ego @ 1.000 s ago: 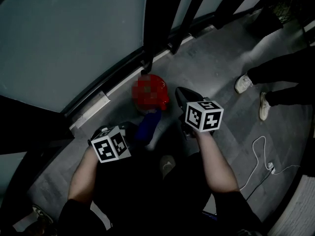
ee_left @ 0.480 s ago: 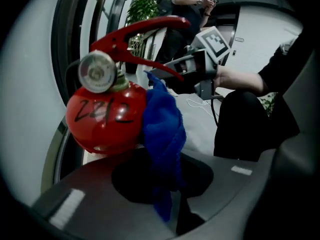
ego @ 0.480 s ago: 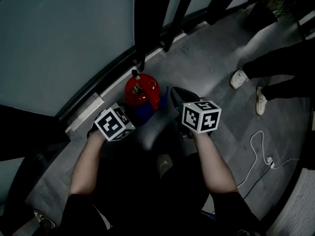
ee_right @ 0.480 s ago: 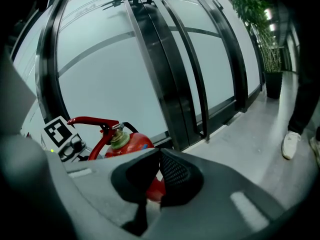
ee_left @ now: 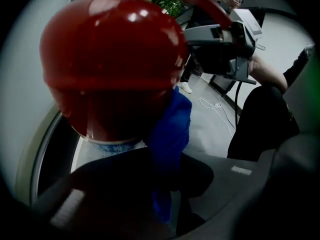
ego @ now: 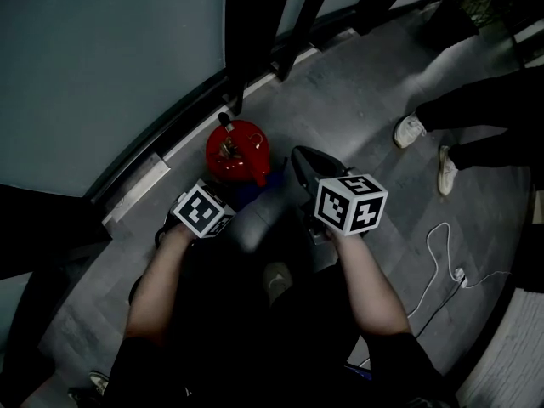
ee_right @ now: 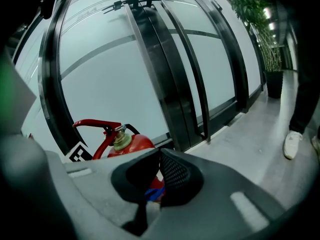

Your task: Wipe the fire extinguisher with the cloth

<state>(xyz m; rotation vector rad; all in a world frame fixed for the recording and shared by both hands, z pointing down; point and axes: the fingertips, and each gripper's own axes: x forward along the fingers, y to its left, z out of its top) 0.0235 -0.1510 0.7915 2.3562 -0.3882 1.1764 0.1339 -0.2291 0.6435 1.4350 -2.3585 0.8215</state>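
A red fire extinguisher (ego: 239,150) stands on the grey floor beside the glass wall. In the left gripper view its red body (ee_left: 110,59) fills the upper left. My left gripper (ego: 231,197) is shut on a blue cloth (ee_left: 170,126), and the cloth lies against the extinguisher's lower right side. The cloth shows as a dark blue patch (ego: 248,195) in the head view. My right gripper (ego: 300,156) hovers just right of the extinguisher, jaws shut with nothing between them. The right gripper view shows the extinguisher's handle and valve (ee_right: 114,134) above those jaws.
Another person's legs and white shoes (ego: 414,130) stand at the right. A white cable (ego: 442,257) trails over the floor by my right arm. Dark door frames (ego: 255,32) and glass panels rise behind the extinguisher. A potted plant (ee_right: 257,24) stands far down the corridor.
My left gripper has moved forward with the blue cloth, up close against the extinguisher's side. The right gripper has stayed about where it was.
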